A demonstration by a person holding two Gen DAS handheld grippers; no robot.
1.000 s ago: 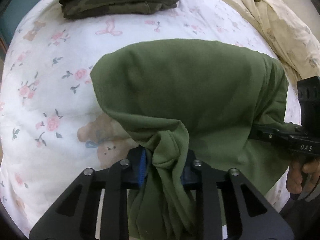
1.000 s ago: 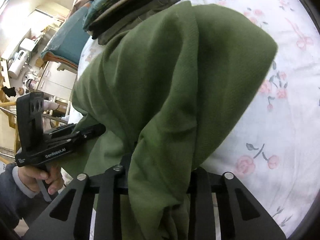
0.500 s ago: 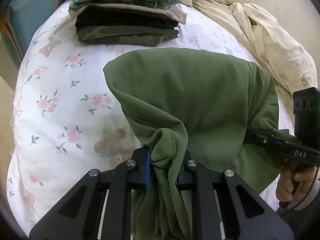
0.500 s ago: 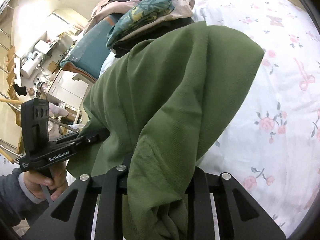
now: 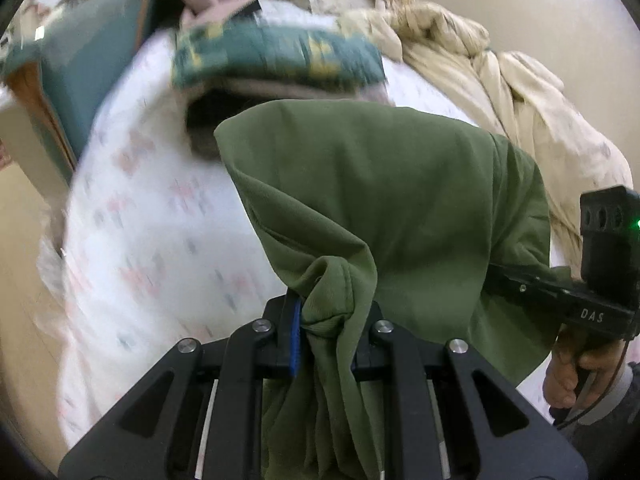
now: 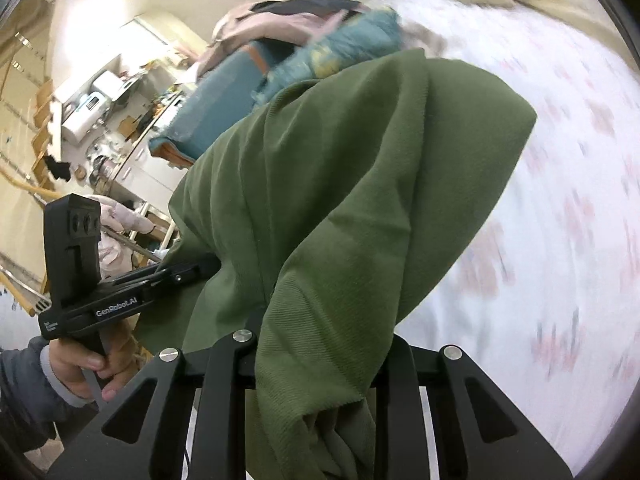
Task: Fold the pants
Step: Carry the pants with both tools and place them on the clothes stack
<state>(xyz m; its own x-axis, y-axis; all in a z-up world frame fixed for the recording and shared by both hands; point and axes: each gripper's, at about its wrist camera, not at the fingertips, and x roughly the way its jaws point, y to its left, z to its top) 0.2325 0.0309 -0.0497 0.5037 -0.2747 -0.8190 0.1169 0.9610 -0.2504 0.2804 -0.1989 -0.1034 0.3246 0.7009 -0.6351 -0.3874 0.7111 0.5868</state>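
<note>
With both corners pinched, the olive-green knit cotton pants (image 5: pixel 384 200) hang as a folded bundle between the two tools, lifted clear of the white floral-print bed sheet (image 5: pixel 152 232). Judgement: this two-point hold is meant to keep the folded layers together while the bundle is carried, probably toward the stack of folded clothes topped by a teal-and-yellow patterned garment (image 5: pixel 276 54) at the far side of the bed.

Left hand-held gripper (image 5: pixel 326 320): jaws nearly closed, clamped on a bunched corner of the pants; blue pad visible on the left finger. Fabric falls from the pinch down over the tool body and also drapes forward and right.

Right hand-held gripper (image 6: pixel 320 344): jaw tips hidden under draped cloth. From the left wrist view its fingers run into the right edge of the pants (image 5: pixel 516 284), and the fabric hangs from there, so it appears closed on the cloth; exact opening cannot be read.

Position: pants lie directly ahead of and over each gripper, spanning the gap between them. Whether the lower edge touches the sheet cannot be told. Background blurred in both views.

Cream rumpled quilt (image 5: pixel 500 80) lies along the far right edge of the bed, apart from the pants.
</note>
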